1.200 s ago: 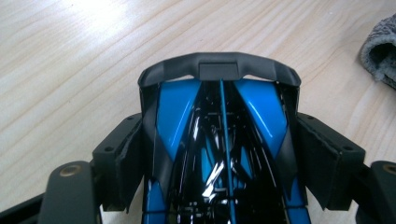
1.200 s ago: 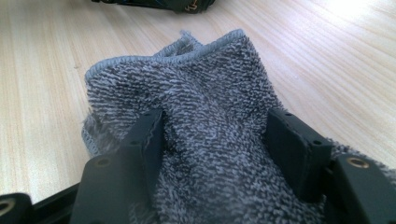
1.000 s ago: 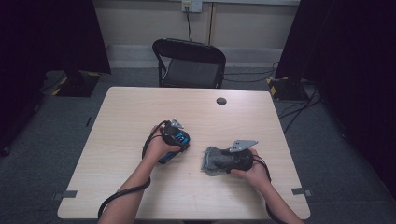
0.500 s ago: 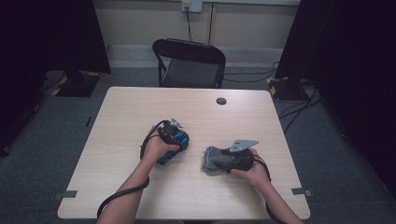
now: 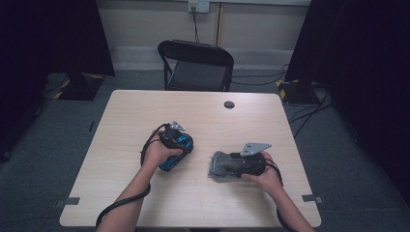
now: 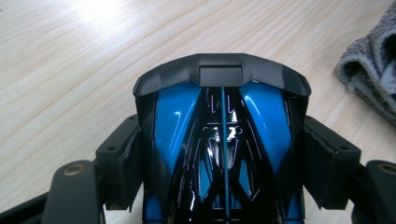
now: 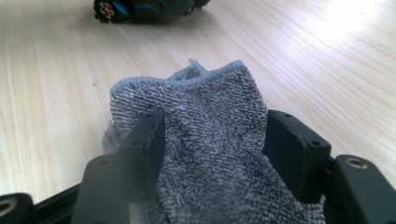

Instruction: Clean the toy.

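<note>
A blue and black toy car (image 6: 177, 116) sits lengthwise between the pads of my left gripper (image 6: 224, 154), which press its two sides. In the high view the car (image 5: 169, 163) lies near the table's middle under my left hand and the left gripper (image 5: 178, 144). A grey terry cloth (image 7: 210, 107) is bunched between the pads of my right gripper (image 7: 212, 149), whose jaws have just been closing a little on it. The cloth (image 5: 217, 166) rests on the table to the right of the car, with the right gripper (image 5: 233, 166) over it. One end of the car (image 7: 140, 7) lies beyond the cloth.
The light wooden table (image 5: 135, 203) bears a small black disc (image 5: 229, 104) near its far edge. A black folding chair (image 5: 198, 65) stands behind the table. Cables trail from both grippers off the near edge. The cloth's edge (image 6: 369, 70) lies right of the car.
</note>
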The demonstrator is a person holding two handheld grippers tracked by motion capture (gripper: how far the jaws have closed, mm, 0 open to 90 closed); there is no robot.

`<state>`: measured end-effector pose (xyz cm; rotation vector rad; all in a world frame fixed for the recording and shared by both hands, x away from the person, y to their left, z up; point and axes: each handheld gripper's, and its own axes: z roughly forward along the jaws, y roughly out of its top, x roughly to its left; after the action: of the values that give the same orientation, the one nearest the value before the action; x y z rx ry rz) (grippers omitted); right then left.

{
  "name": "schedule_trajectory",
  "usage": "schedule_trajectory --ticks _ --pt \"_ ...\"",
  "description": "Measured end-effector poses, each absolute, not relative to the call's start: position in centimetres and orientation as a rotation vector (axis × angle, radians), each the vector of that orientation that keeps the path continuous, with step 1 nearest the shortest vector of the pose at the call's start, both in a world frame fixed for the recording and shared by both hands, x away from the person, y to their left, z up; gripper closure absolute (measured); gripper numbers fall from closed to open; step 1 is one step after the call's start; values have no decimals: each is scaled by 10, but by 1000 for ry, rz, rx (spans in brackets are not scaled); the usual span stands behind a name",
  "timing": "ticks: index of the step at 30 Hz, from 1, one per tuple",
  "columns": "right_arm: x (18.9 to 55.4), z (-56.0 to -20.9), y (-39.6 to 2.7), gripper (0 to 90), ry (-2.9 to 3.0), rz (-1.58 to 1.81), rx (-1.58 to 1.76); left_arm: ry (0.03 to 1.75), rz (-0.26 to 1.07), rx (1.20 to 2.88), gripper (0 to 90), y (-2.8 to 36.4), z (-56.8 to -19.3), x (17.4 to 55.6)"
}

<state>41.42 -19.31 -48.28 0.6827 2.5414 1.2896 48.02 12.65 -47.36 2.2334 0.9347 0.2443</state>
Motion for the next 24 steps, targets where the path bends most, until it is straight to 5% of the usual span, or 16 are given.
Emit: schedule_trajectory --ticks 8,14,24 --pt "417 -494 -186 471 2624 1175 709 901 252 2222 255 125 -462 475" --pt "418 -492 -186 747 2621 1143 794 870 241 2217 255 121 -454 470" --pt "428 -477 -182 820 2595 1117 969 796 231 2227 255 112 -441 459"
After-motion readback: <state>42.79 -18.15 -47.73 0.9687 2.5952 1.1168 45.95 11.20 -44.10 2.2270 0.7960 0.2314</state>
